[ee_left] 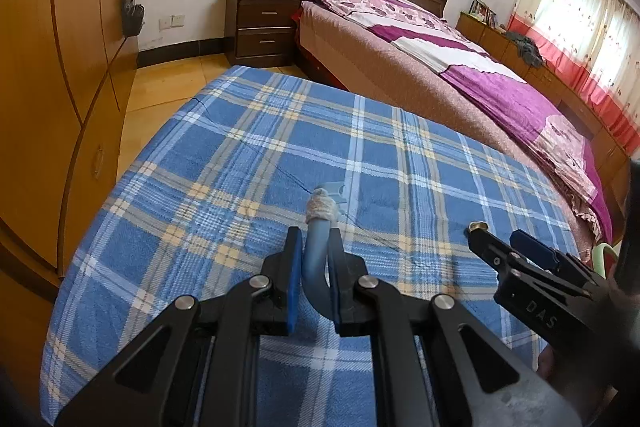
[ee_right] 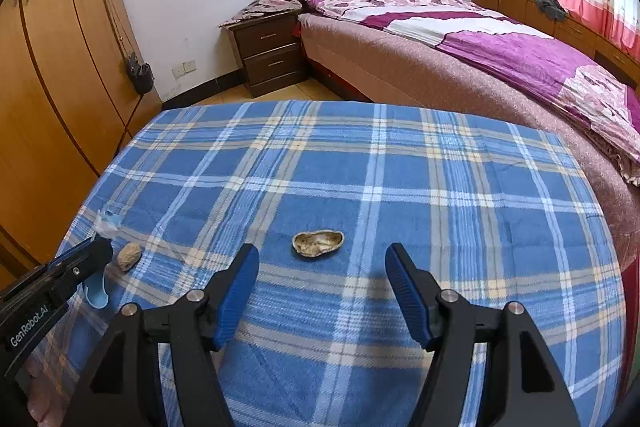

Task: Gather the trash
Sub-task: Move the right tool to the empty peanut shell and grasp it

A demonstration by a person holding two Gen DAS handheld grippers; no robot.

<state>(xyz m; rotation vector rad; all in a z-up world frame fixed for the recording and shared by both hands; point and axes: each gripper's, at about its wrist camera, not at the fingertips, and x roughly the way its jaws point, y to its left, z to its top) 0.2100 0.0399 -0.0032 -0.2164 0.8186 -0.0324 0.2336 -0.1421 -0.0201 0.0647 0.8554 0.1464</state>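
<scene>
right hand-held gripper (ee_right: 322, 259) gapes above a peanut shell (ee_right: 318, 243) (halved) on plaid cloth (ee_right: 400, 167).

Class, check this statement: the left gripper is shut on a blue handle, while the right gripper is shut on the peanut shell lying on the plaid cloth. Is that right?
Not quite. The right gripper is open, not shut on the peanut shell: in the right wrist view the shell lies free on the plaid cloth, ahead of the spread fingers. The rest stands: the left gripper is shut on the blue handle.
</scene>
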